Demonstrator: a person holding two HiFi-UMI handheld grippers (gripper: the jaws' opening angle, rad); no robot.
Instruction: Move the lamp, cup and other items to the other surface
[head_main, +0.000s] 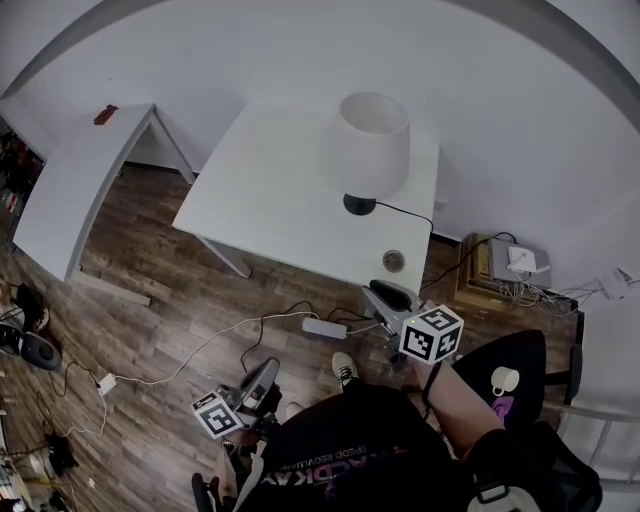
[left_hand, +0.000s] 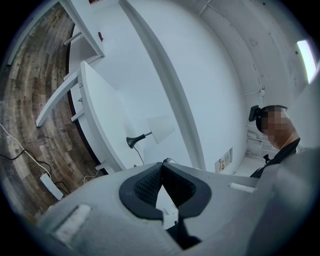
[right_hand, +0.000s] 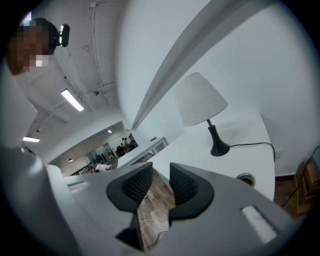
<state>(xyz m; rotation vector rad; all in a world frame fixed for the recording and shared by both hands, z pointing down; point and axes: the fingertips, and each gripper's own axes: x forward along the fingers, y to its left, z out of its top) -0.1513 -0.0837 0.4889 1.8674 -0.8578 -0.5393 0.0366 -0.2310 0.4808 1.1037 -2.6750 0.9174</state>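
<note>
Head view. White table against the wall. Lamp stands at its far right part, white shade, dark round base, cord running off the right edge. Cup sits near the table's front right corner, apart from the lamp base; seen from above, inside dark, contents not readable. Second white table well apart at left, small red thing at its far end. Right gripper is just off the first table's front right corner, near the cup, not touching it. Left gripper is low over the wood floor, short of the table. White mug rests on a black seat at right; contents not visible. Wooden box by the wall, white device and cables on top.

Left gripper view. Left gripper: jaw tips meet, nothing between them. Beyond, table edge-on with the lamp.

Right gripper view. Right gripper: jaws stand apart, only floor in the gap, empty. Lamp upright on the table; cup beside the right jaw's shell, rim only.
</note>
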